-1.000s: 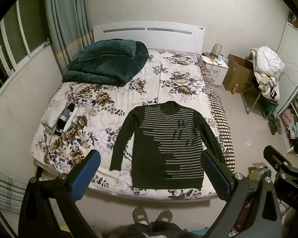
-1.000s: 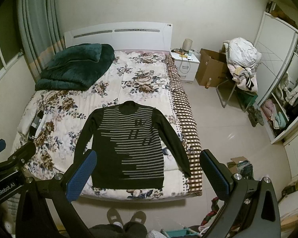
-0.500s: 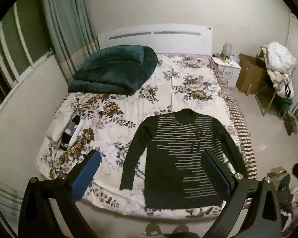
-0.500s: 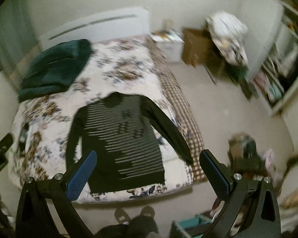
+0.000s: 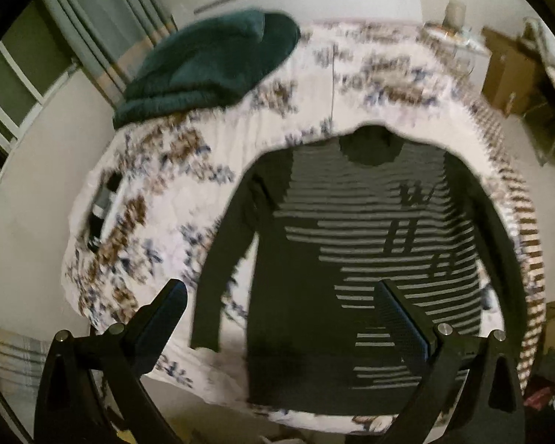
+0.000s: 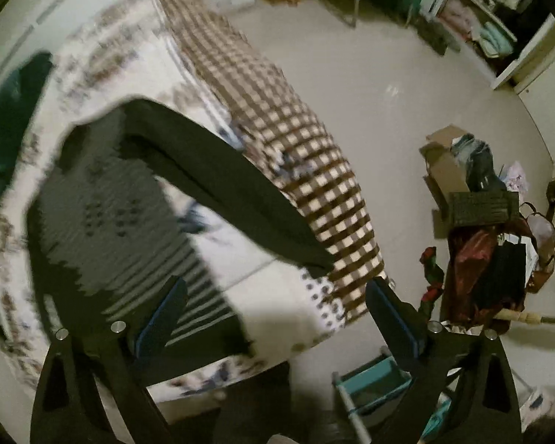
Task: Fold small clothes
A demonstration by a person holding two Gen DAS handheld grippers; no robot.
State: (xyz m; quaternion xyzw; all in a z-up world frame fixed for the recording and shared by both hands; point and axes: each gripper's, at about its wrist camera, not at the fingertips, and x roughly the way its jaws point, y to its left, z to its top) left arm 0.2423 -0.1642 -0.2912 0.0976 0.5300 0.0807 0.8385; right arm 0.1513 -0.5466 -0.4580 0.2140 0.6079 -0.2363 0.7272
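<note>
A dark sweater with grey stripes (image 5: 351, 251) lies flat, front up, on the floral bedspread (image 5: 188, 192), collar towards the headboard, both sleeves spread. My left gripper (image 5: 281, 318) is open and empty above the sweater's lower left part, near the left sleeve cuff (image 5: 205, 340). In the right wrist view the sweater (image 6: 103, 229) is at the left and its right sleeve (image 6: 233, 192) runs down to the checked bed edge (image 6: 277, 125). My right gripper (image 6: 273, 314) is open and empty above the bed's near right corner, just below the sleeve's cuff.
A folded dark green blanket (image 5: 211, 63) lies at the bed's far left. A small folded item (image 5: 100, 207) lies at the bed's left edge. Boxes and bags (image 6: 488, 229) clutter the floor to the right; a teal bin (image 6: 373, 381) stands near the bed's foot.
Both grippers have dropped closer to the bed. The left one moved in over the sweater's lower left. The right one swung right and down to the right sleeve and bed corner.
</note>
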